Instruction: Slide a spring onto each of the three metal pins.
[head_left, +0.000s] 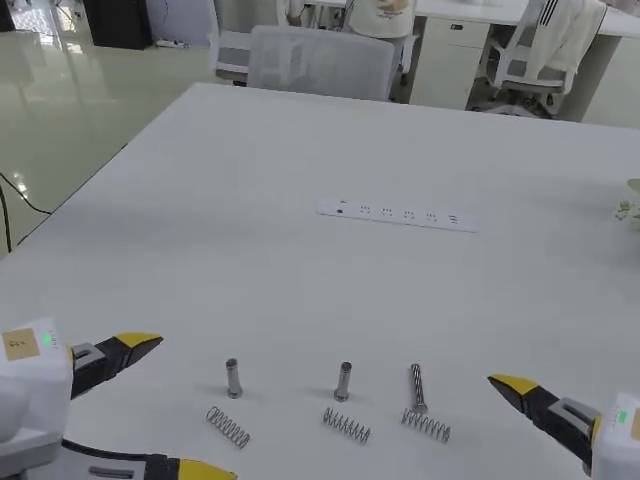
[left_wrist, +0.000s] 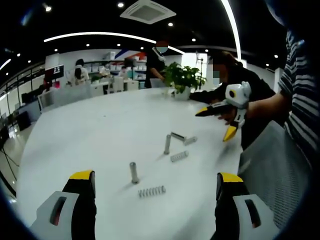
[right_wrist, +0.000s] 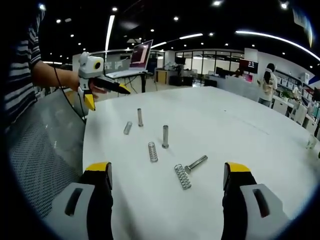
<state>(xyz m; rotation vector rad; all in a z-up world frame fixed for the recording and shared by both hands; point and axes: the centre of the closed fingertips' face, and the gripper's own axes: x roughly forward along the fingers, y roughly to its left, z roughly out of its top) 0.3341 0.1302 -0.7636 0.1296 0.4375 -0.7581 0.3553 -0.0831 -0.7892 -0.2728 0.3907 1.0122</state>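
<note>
You're hovering the left gripper (left_wrist: 156, 180) and right gripper (right_wrist: 167, 175), fingers (right_wrist: 239, 172) gaping wide, empty | springs (head_left: 346, 426) lying on the table (head_left: 300, 150) beside their pins (head_left: 343, 381), far-right pin (head_left: 416, 388) lying flat | likely risk: you're pinching a spring crooked, and it's popping free or toppling an upright pin.

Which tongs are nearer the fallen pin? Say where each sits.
Right. The right tongs hang open near the fallen pin; the left tongs are at the row's far end, beyond both upright pins.
</note>
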